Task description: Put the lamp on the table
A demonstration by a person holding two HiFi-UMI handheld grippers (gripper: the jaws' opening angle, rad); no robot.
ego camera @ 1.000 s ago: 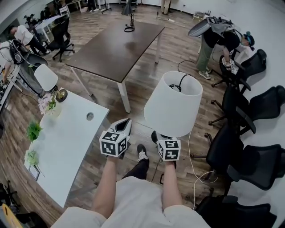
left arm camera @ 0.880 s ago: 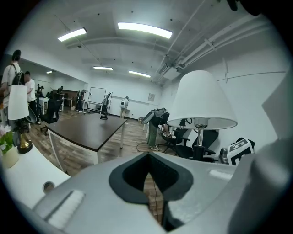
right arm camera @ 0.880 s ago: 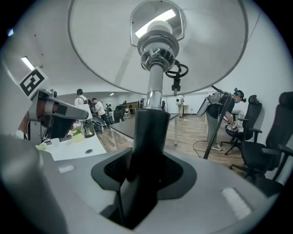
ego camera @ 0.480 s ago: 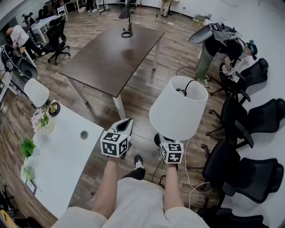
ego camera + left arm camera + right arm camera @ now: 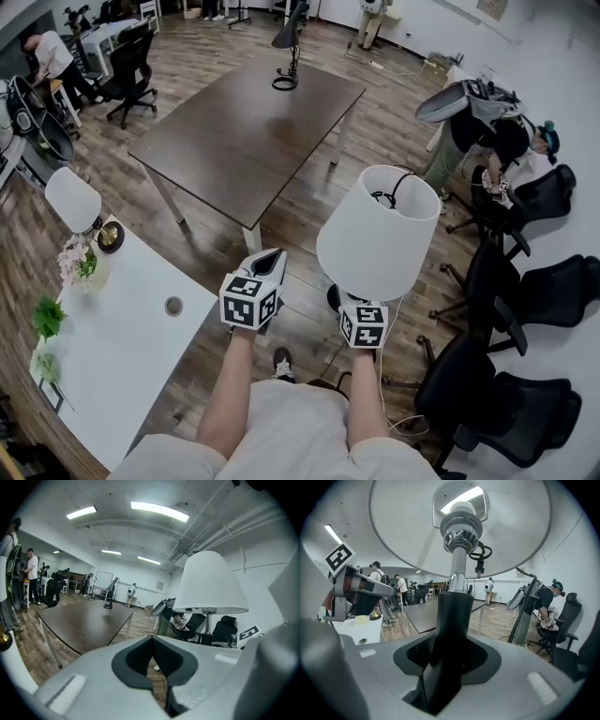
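A lamp with a white shade (image 5: pixel 378 230) hangs upright over the wooden floor, carried by its black stem (image 5: pixel 451 620). My right gripper (image 5: pixel 349 300) is shut on that stem just under the shade, and the chrome neck and bulb socket show above the jaws. My left gripper (image 5: pixel 267 262) is beside it on the left, shut and holding nothing. From the left gripper view (image 5: pixel 157 667) the lamp (image 5: pixel 211 585) stands to the right. A dark brown table (image 5: pixel 253 122) lies ahead, and a white table (image 5: pixel 122 356) is at the near left.
A black desk lamp (image 5: pixel 286 47) stands at the dark table's far end. The white table bears a small white lamp (image 5: pixel 73 199), plants (image 5: pixel 47 319) and flowers. Black office chairs (image 5: pixel 525 300) line the right, with a bent-over person (image 5: pixel 478 131). A cord (image 5: pixel 389 375) trails on the floor.
Both grippers and the held lamp have come nearer to the dark table, which now sits lower and larger in view. The white table has slid back to the left.
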